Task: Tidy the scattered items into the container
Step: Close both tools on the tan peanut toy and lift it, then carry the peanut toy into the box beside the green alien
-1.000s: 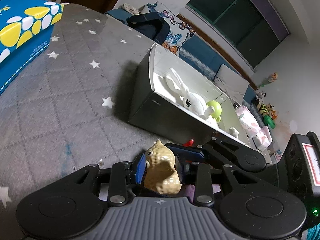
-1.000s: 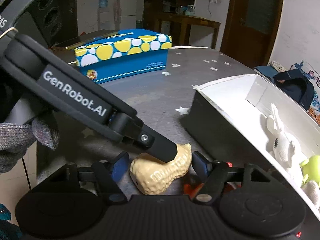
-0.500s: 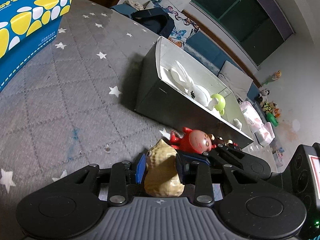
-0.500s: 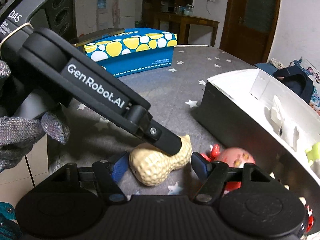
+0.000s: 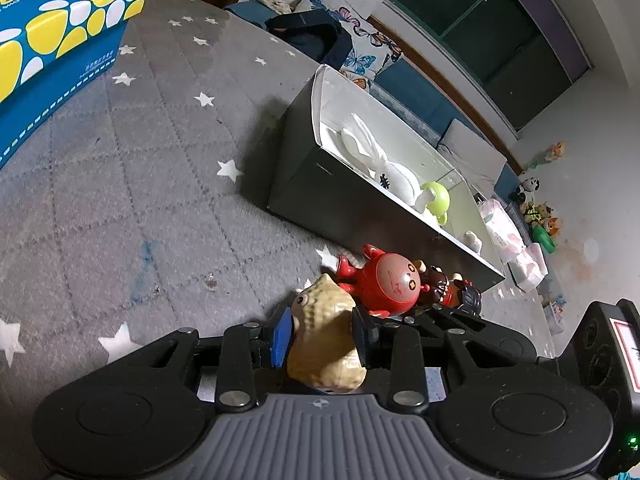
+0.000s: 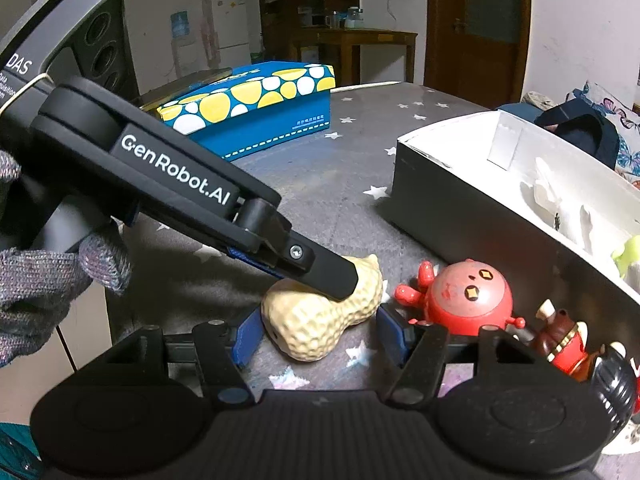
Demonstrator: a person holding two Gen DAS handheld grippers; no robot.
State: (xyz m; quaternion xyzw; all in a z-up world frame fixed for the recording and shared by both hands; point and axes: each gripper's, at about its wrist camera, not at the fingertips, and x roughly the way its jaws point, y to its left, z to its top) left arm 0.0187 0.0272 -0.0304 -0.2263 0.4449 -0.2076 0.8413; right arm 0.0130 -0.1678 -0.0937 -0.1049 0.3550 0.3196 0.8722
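— What is the left hand-held gripper (image 5: 320, 336) doing?

— It grips the peanut toy (image 5: 320, 304) across its waist, a blue pad against each side. Its jaws have just been opening a little, yet the pads sit on the toy.

— And the right hand-held gripper (image 6: 320, 334)?

— Its jaws have just been closing, with the same peanut toy between them, lengthwise. The pads stand right at either end; I cannot tell whether they press. A gloved hand (image 6: 48, 280) holds the left tool's handle at the edge of that view.

— Where does the toy lie?

— Low over the counter (image 5: 120, 200), a grey quilted cloth with white stars, outside the container (image 5: 304, 184). I cannot tell if it touches the cloth.

— What is next to it?

— A round red figure (image 5: 386, 284), just beside it on the container's side, and beyond that a small brown-and-red figure (image 5: 444, 288) lying close to the container's dark wall.

— And inside the container?

— A white rabbit (image 5: 384, 164) and a lime-green toy (image 5: 436, 200), side by side on the white lining.

— Anything further out?

— A blue box with yellow and white spots (image 5: 48, 52), well apart at the far end of the counter.
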